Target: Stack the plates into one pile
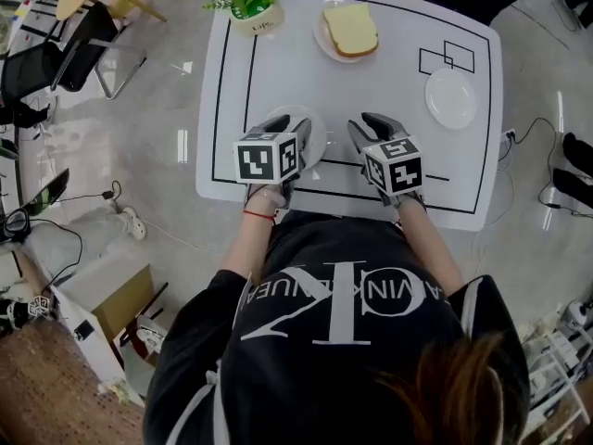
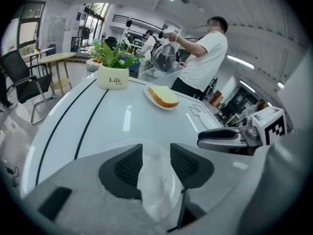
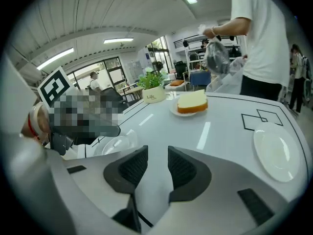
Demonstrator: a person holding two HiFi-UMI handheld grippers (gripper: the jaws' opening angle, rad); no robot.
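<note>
At the near edge of the white counter (image 1: pixel 278 72), both forearms reach forward from the torso, roughly parallel, with the wrists over the counter rim. A red band (image 1: pixel 259 214) is on the left wrist.

Left hand-held gripper (image 1: pixel 289 126): held low over the clear plate (image 1: pixel 313 137), jaws side by side and pointing away from the person. In the left gripper view its jaws (image 2: pixel 156 148) stand apart. The clear plate (image 2: pixel 157 185) shows through the gap and under the pads. It appears to lie flat on the counter, not pinched.

Right hand-held gripper (image 1: pixel 371 123): just beside the left one and level with it, angled slightly inward. In the right gripper view its jaws (image 3: pixel 157 151) are parted by a narrow gap, with only bare counter between them.

Plate positions:
- The clear plate (image 3: pixel 115 143) is at front centre, beneath the left hand-held gripper.
- The white plate (image 1: pixel 451 97) is at the right side, well apart from both grippers, near a drawn double square (image 1: pixel 447 57).
- The plate with bread (image 1: pixel 347 31) is at the far edge, beside a potted plant (image 1: pixel 252 3).

The plates are not stacked.
</note>
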